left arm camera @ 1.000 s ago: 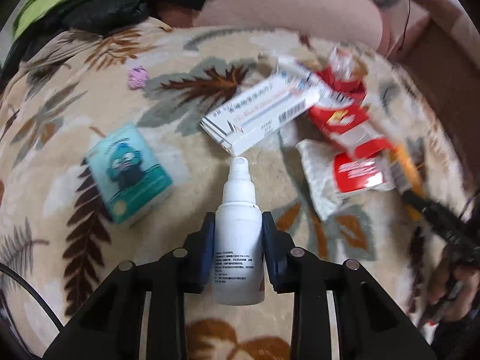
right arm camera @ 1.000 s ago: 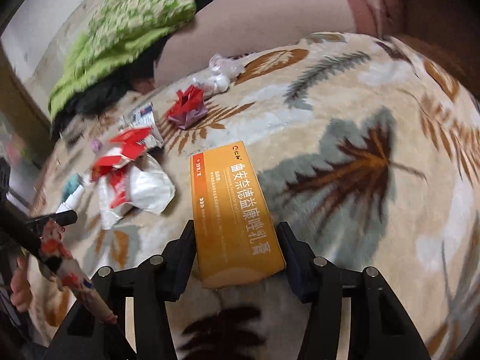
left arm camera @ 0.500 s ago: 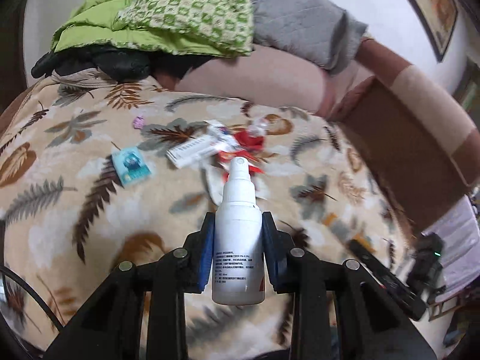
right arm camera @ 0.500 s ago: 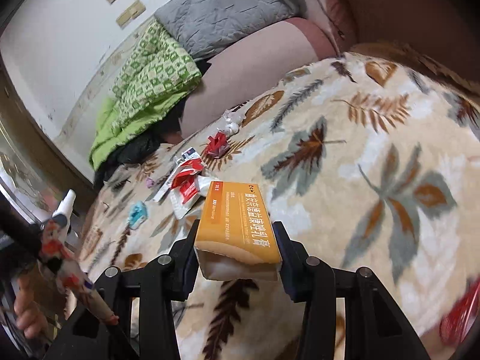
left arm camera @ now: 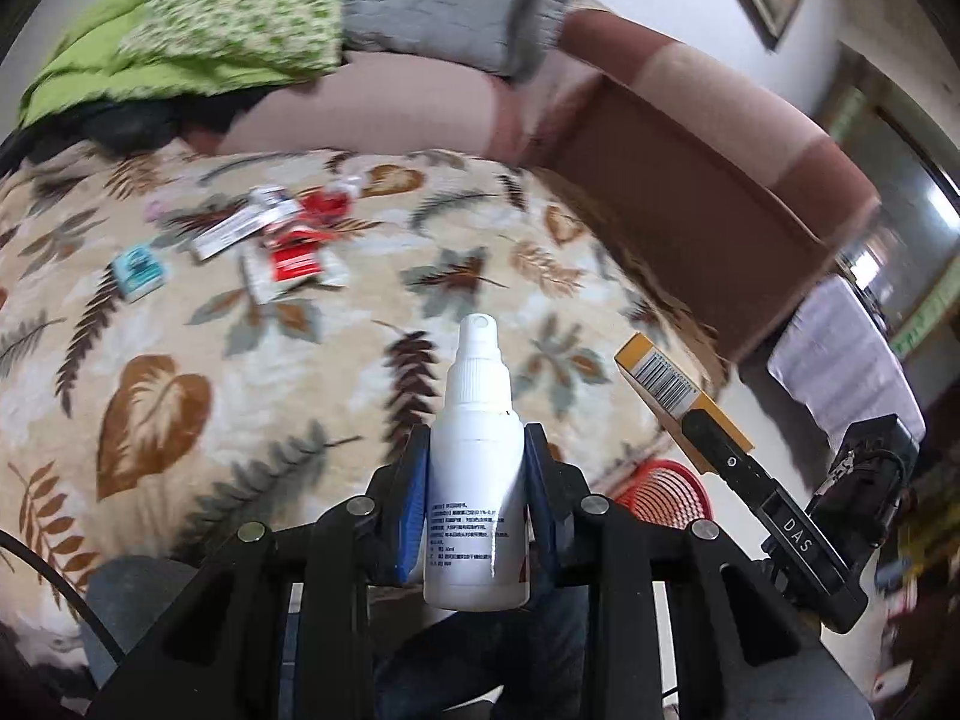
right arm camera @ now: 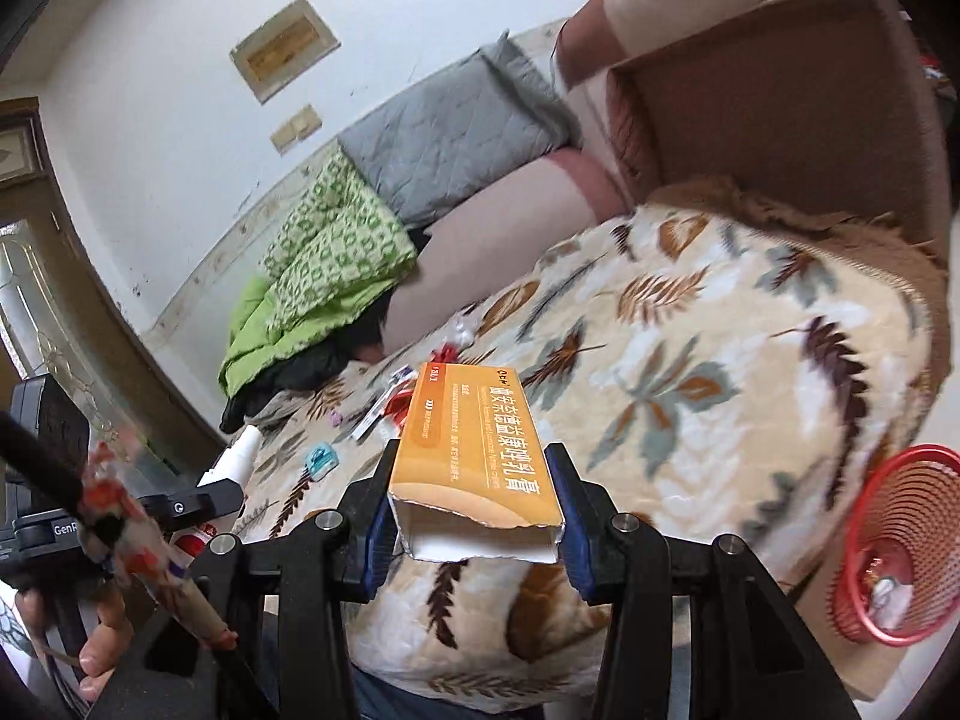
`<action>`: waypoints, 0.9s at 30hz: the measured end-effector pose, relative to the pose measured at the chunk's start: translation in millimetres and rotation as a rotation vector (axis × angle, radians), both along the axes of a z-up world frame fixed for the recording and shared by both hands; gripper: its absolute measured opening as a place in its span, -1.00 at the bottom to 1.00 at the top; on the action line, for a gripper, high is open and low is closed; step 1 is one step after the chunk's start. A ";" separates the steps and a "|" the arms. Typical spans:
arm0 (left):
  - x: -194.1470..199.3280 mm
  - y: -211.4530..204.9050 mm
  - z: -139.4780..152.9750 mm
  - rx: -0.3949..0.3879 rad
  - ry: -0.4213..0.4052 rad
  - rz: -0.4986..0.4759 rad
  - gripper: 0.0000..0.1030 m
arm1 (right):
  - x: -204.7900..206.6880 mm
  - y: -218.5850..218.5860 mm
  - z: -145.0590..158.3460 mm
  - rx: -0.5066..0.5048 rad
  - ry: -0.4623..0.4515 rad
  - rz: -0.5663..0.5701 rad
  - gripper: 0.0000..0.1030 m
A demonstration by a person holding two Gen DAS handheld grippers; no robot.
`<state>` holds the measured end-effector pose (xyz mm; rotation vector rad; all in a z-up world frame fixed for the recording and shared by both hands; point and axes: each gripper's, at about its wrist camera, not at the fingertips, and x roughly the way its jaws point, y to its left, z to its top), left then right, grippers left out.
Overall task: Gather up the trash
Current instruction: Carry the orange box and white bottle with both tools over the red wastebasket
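Observation:
My left gripper (left arm camera: 475,498) is shut on a white spray bottle (left arm camera: 477,468), held upright above the front edge of the leaf-patterned blanket (left arm camera: 180,360). My right gripper (right arm camera: 474,516) is shut on an orange carton (right arm camera: 474,450) with a torn open end; the orange carton (left arm camera: 672,387) also shows at the right of the left wrist view. A red mesh bin (right arm camera: 894,546) stands on the floor at the lower right, below the blanket's edge; the red mesh bin (left arm camera: 663,489) sits just right of the bottle. More trash lies far back on the blanket: red-and-white wrappers (left arm camera: 288,258), a white carton (left arm camera: 231,234), a teal packet (left arm camera: 138,271).
A brown sofa arm (left arm camera: 690,198) rises behind the blanket on the right. A green quilt (right arm camera: 324,276) and a grey cushion (right arm camera: 450,144) lie at the back. A hand (right arm camera: 90,642) holding the left gripper's handle shows at the lower left of the right wrist view.
Both grippers have pulled back and up from the blanket, each keeping its item. The trash pile now looks far away, and the red bin has come into view.

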<state>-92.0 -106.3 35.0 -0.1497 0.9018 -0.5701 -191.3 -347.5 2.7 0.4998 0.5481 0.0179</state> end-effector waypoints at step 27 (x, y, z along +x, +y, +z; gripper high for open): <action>-40.9 -77.3 3.1 -0.028 0.018 -0.195 -0.45 | -82.1 -79.7 10.6 -0.083 0.031 -0.295 -0.04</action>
